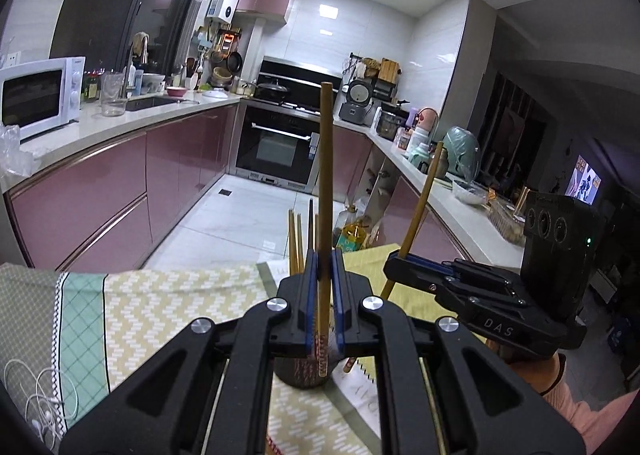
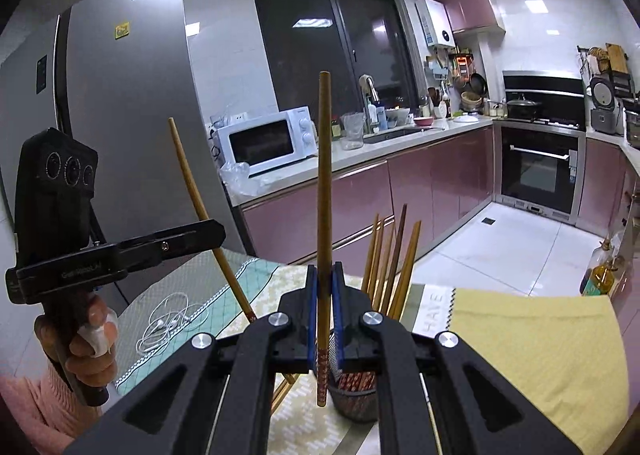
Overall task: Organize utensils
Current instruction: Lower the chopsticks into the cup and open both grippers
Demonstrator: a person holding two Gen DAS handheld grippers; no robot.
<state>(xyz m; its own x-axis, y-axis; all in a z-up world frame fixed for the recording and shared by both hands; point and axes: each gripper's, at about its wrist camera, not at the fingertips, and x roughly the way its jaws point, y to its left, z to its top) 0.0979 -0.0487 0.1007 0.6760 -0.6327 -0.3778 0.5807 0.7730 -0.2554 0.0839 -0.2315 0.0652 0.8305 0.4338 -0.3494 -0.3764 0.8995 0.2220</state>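
Observation:
My left gripper (image 1: 325, 267) is shut on a brown chopstick (image 1: 326, 191), held upright above a dark mesh holder (image 1: 304, 375). Several chopsticks (image 1: 298, 239) stand in that holder. My right gripper (image 2: 325, 279) is shut on another brown chopstick (image 2: 324, 191), also upright, just left of the holder (image 2: 356, 395) with its chopsticks (image 2: 394, 259). Each gripper shows in the other's view: the right one (image 1: 394, 259) to the right, the left one (image 2: 218, 233) to the left, each holding its chopstick slanted.
The holder stands on a table with a patterned cloth (image 1: 160, 303) and a yellow mat (image 2: 540, 343). White earphones (image 2: 164, 323) lie on the cloth. Another chopstick (image 2: 284, 387) lies by the holder. Kitchen counters, a microwave (image 1: 40, 99) and an oven lie beyond.

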